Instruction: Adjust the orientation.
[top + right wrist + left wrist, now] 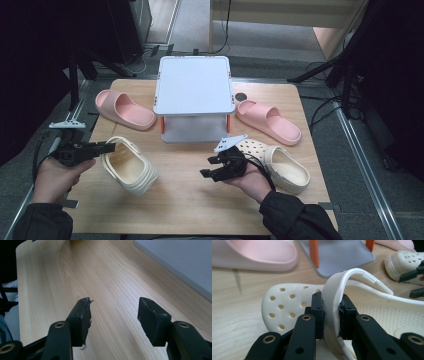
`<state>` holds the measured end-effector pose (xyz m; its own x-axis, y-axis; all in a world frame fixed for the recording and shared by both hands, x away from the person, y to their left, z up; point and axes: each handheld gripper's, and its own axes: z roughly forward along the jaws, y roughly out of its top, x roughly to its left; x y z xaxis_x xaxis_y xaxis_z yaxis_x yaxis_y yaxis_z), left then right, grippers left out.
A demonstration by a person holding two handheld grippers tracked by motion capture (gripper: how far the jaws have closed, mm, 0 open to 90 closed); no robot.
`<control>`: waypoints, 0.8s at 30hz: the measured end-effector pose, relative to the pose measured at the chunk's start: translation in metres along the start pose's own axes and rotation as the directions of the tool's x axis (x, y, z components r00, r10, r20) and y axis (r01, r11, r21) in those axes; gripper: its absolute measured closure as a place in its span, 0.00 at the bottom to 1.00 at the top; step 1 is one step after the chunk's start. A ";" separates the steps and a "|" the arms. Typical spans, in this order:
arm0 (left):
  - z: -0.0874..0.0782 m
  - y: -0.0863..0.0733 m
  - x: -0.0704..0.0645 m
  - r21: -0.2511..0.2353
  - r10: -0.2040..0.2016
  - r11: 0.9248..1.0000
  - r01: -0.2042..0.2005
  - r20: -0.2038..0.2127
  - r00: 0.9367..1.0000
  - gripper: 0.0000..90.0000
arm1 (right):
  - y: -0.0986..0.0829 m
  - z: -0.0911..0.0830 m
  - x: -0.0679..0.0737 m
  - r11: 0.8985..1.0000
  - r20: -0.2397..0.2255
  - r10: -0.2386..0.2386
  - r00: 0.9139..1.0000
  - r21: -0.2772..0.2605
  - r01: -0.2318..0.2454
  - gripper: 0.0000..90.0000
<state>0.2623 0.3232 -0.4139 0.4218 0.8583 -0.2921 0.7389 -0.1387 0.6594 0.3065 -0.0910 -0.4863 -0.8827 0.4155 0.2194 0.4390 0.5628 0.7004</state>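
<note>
Cream foam clog (129, 167), near the table's (190, 210) left front edge, is pinched by its heel strap (331, 307) between the left gripper's (331, 315) jaws, a grip that likely lets it be lifted without crushing the body. Its mate (277, 160) lies at right behind the right gripper (113, 315), whose jaws stand wide and empty over bare wood. Two pink slides (125, 109) (268, 120) flank a grey stand (194, 85); no writing is readable.

I see bare table (190, 200) between my two hands, open to pass; the grey shelf (194, 85) blocks the centre, pink slippers (125, 109) flanking it.
</note>
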 end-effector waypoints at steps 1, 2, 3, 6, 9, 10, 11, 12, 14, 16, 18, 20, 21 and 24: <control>0.001 0.001 -0.002 0.002 0.005 1.000 -0.005 0.006 1.000 0.86 | -0.001 -0.002 0.000 1.000 0.005 0.007 1.000 -0.004 -0.007 0.49; 0.004 0.003 -0.006 0.006 0.016 1.000 -0.016 0.014 1.000 0.86 | -0.001 -0.002 0.000 1.000 0.004 0.010 1.000 -0.005 -0.010 0.49; 0.007 0.006 -0.009 0.011 0.023 1.000 -0.023 0.023 0.999 0.86 | -0.002 -0.003 -0.001 1.000 0.006 0.007 1.000 -0.011 -0.007 0.49; 0.018 0.015 -0.020 0.036 0.058 0.998 -0.060 0.050 0.997 0.86 | -0.003 -0.008 -0.001 1.000 0.017 0.021 1.000 -0.019 -0.021 0.49; 0.030 0.025 -0.031 0.051 0.091 0.994 -0.095 0.070 0.993 0.86 | -0.005 -0.011 -0.001 0.999 0.026 0.031 0.999 -0.027 -0.030 0.49; 0.034 0.028 -0.035 0.061 0.103 0.992 -0.107 0.076 0.992 0.86 | -0.006 -0.012 -0.002 0.999 0.028 0.034 0.999 -0.033 -0.033 0.49; 0.038 0.030 -0.041 0.072 0.120 0.989 -0.126 0.085 0.989 0.86 | -0.006 -0.014 -0.003 0.999 0.029 0.040 0.999 -0.036 -0.039 0.49; 0.041 0.032 -0.044 0.077 0.126 0.988 -0.133 0.089 0.988 0.86 | -0.008 -0.017 -0.005 0.998 0.033 0.049 0.998 -0.045 -0.048 0.49; 0.048 0.035 -0.051 0.082 0.137 0.986 -0.146 0.103 0.985 0.86 | -0.008 -0.018 -0.005 0.997 0.034 0.053 0.998 -0.050 -0.052 0.49; 0.056 0.039 -0.058 0.084 0.145 0.984 -0.155 0.111 0.983 0.86 | -0.009 -0.020 -0.007 0.997 0.040 0.061 0.997 -0.059 -0.058 0.49; 0.063 0.041 -0.064 0.088 0.161 0.981 -0.172 0.118 0.980 0.86 | -0.010 -0.022 -0.009 0.995 0.044 0.071 0.996 -0.067 -0.068 0.49; 0.070 0.042 -0.072 0.093 0.172 0.978 -0.185 0.132 0.976 0.86 | -0.011 -0.025 -0.010 0.994 0.049 0.078 0.996 -0.075 -0.074 0.50; 0.074 0.042 -0.076 0.097 0.180 0.976 -0.194 0.133 0.975 0.85 | -0.011 -0.026 -0.010 0.994 0.051 0.084 0.995 -0.079 -0.080 0.50; 0.084 0.040 -0.085 0.112 0.187 0.972 -0.205 0.148 0.971 0.86 | -0.012 -0.029 -0.011 0.993 0.053 0.088 0.995 -0.088 -0.083 0.50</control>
<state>0.3003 0.2033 -0.4204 0.6261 0.7341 -0.2629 0.6908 -0.3658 0.6237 0.3056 -0.1229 -0.4779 -0.8304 0.5010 0.2439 0.4946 0.4612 0.7366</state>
